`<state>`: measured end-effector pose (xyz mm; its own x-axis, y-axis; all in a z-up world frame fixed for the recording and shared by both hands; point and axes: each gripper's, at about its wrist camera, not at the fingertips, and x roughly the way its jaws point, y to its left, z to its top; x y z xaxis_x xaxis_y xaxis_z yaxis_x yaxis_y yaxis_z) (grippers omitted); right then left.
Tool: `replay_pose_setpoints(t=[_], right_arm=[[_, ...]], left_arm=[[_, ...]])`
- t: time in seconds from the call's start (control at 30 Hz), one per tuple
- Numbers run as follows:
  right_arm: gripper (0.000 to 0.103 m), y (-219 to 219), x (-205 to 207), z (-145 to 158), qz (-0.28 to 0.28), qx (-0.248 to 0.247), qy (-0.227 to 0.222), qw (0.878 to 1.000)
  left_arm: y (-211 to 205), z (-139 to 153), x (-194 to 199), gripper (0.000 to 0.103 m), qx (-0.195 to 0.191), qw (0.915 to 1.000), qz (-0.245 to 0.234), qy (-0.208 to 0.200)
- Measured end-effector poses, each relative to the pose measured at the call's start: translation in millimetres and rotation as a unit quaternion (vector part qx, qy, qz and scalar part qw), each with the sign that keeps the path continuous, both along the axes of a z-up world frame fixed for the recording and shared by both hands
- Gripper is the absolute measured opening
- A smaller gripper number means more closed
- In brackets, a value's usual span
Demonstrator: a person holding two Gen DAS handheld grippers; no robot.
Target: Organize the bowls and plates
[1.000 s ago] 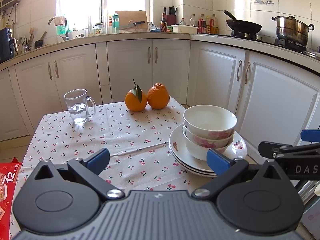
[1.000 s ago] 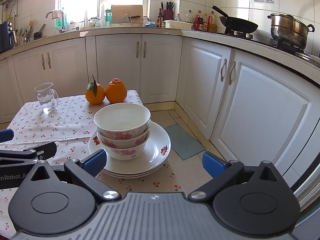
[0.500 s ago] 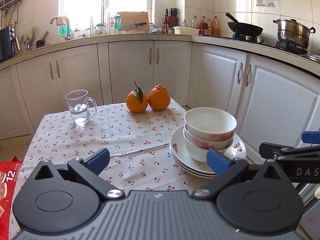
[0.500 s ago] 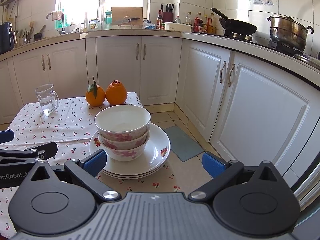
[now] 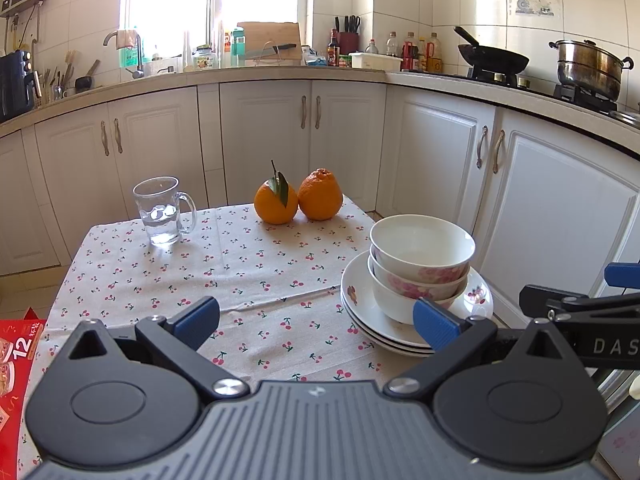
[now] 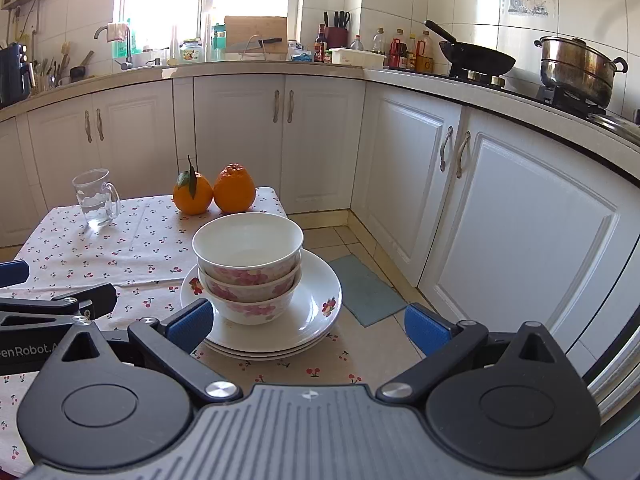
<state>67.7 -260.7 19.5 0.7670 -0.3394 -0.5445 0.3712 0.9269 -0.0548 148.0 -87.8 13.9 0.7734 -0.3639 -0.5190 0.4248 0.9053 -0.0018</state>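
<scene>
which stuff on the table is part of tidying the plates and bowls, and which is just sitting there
Part of the job:
- stacked floral bowls
- stack of white plates under them
- left claw and right claw, both open and empty

Just lying about:
- two oranges
- glass mug with water
- cherry tablecloth
- red packet

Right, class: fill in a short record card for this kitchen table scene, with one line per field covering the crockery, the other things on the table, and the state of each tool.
crockery: stack of bowls, nested, standing on a stack of plates
crockery place: near the table's right edge
table cover: cherry-print tablecloth
fruit: two oranges, side by side at the far edge
drink: glass mug holding water, far left
left tool: open, empty
right tool: open, empty, facing the crockery
</scene>
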Motion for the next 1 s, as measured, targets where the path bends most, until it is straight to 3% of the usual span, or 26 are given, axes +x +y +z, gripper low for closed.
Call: replay_pose_setpoints(t=[1.0], right_arm=[[0.103, 3.2, -3.2, 2.5, -0.002, -0.01, -0.006, 1.0]], left_arm=[[-0.3, 0.3, -3.7, 0.102, 0.0, 0.9999, 0.01, -0.003]])
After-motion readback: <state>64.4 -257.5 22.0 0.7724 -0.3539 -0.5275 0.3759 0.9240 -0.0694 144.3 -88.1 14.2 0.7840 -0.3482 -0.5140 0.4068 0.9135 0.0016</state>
